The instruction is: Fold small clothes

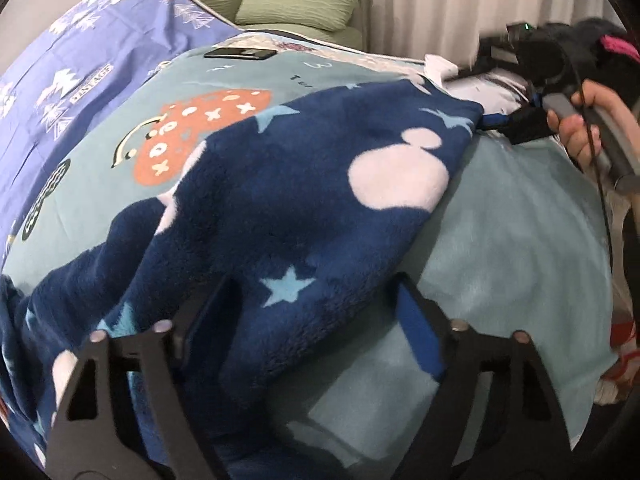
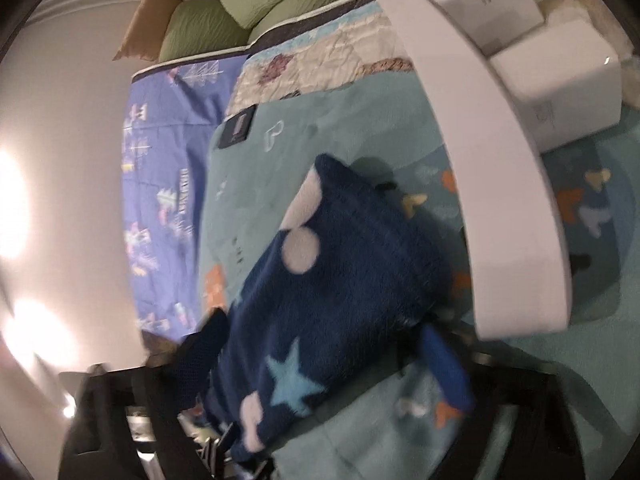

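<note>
Two grippers, left gripper (image 1: 304, 320) and right gripper (image 2: 320, 364), each pinch the navy fleece garment (image 1: 304, 184), lifted over the teal blanket (image 1: 500, 240) mid-bed; keep both corners level, lay it flat.

One navy fleece garment (image 1: 304, 200), patterned with stars and pale blobs. One teal printed blanket (image 1: 500, 240) underneath. One purple sheet (image 1: 80, 80). One dark phone (image 1: 240, 53). Two green cushions (image 1: 304, 0) counted, plus one tan pillow (image 2: 140, 28). Two white boxes (image 2: 560, 76). Two grippers: left (image 1: 312, 320), right (image 2: 320, 360).
</note>
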A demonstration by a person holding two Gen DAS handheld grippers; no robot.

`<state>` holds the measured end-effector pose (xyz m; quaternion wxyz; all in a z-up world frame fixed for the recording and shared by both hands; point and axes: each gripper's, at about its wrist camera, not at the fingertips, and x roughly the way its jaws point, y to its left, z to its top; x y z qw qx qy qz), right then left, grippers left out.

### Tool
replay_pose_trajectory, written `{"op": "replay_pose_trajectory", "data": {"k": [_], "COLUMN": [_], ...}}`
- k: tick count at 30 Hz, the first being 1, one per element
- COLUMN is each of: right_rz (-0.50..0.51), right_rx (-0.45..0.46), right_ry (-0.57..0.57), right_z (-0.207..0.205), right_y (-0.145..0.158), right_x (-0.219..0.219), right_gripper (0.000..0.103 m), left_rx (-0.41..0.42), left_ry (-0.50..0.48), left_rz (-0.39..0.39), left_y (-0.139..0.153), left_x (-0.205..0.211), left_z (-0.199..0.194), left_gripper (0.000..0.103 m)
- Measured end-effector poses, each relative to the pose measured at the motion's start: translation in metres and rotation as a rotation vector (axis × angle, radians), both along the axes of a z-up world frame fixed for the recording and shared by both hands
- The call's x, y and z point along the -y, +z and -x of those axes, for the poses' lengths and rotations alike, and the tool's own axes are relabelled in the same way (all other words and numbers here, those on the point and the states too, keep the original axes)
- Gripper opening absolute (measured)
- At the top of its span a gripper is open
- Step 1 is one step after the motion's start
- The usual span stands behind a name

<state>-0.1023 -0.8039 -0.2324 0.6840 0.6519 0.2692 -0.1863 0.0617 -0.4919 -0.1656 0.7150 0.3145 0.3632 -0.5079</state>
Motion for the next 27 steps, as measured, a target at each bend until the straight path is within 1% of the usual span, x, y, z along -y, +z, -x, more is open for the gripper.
{"op": "replay_pose_trajectory", "data": {"k": [1,2,3,4,5,7,8,9,10,11,12,13,14,15,19,20,22,23,25,27], "right_rz": [-0.002,-0.007,-0.01,-0.016,-0.012,0.049,0.096,0.141,0.168,0.209,0.228,0.269,0.287,0.317,0.432,0.484,0.551,0.596,0.637,0.679], "right_rx": [-0.013,-0.023,-0.03,-0.03,-0.023,-0.022,-0.015,0.001,0.014,0.03,0.04,0.064,0.076,0.101,0.189,0.209,0.222,0.234,0.259,0.289], "right_ry": [-0.007,-0.014,-0.014,-0.02,-0.037,-0.035,-0.029,-0.016,-0.004,0.015,0.025,0.05,0.062,0.084,0.178,0.225,0.274,0.314,0.366,0.434], "right_z": [-0.001,-0.003,-0.004,-0.005,-0.004,-0.005,-0.008,-0.013,-0.018,-0.026,-0.032,-0.043,-0.049,-0.06,-0.096,-0.11,-0.127,-0.141,-0.157,-0.18], "right_y": [-0.002,-0.006,-0.008,-0.008,-0.004,0.013,0.027,0.045,0.057,0.079,0.09,0.114,0.126,0.147,0.214,0.237,0.264,0.283,0.305,0.33], "right_x": [0.0,0.0,-0.001,-0.002,-0.004,-0.008,-0.011,-0.014,-0.016,-0.02,-0.022,-0.029,-0.033,-0.041,-0.079,-0.096,-0.119,-0.14,-0.167,-0.206], "right_gripper": [0.046,0.038,0.019,0.008,0.008,0.008,0.008,0.008,0.008,0.008,0.007,0.007,0.007,0.007,0.007,0.007,0.007,0.007,0.007,0.007], "left_rx": [-0.005,-0.012,-0.018,-0.019,-0.019,-0.033,-0.039,-0.042,-0.036,-0.026,-0.022,-0.026,-0.047,-0.071,-0.183,-0.202,-0.239,-0.263,-0.307,-0.339], "left_ry": [0.013,0.031,0.047,0.065,0.079,0.106,0.112,0.107,0.104,0.107,0.114,0.127,0.143,0.159,0.22,0.237,0.283,0.317,0.37,0.419], "left_rz": [0.004,0.009,0.014,0.018,0.021,0.034,0.052,0.078,0.087,0.092,0.103,0.117,0.139,0.166,0.279,0.31,0.382,0.423,0.481,0.543], "left_y": [-0.001,-0.002,-0.002,-0.001,0.0,0.001,0.003,0.004,0.004,0.003,0.003,0.004,0.006,0.009,0.025,0.03,0.041,0.047,0.053,0.059], "left_x": [0.002,0.002,0.002,0.001,0.0,-0.001,-0.003,-0.005,-0.005,-0.006,-0.006,-0.008,-0.01,-0.014,-0.03,-0.035,-0.049,-0.059,-0.076,-0.096], "left_z": [-0.001,-0.002,-0.003,-0.003,-0.004,-0.006,-0.007,-0.006,-0.004,-0.003,-0.003,-0.004,-0.007,-0.009,-0.023,-0.026,-0.034,-0.039,-0.046,-0.052], "left_gripper": [0.071,0.069,0.063,0.054,0.049,0.034,0.029,0.02,0.017,0.016,0.013,0.013,0.013,0.012,0.011,0.012,0.011,0.011,0.011,0.012]}}
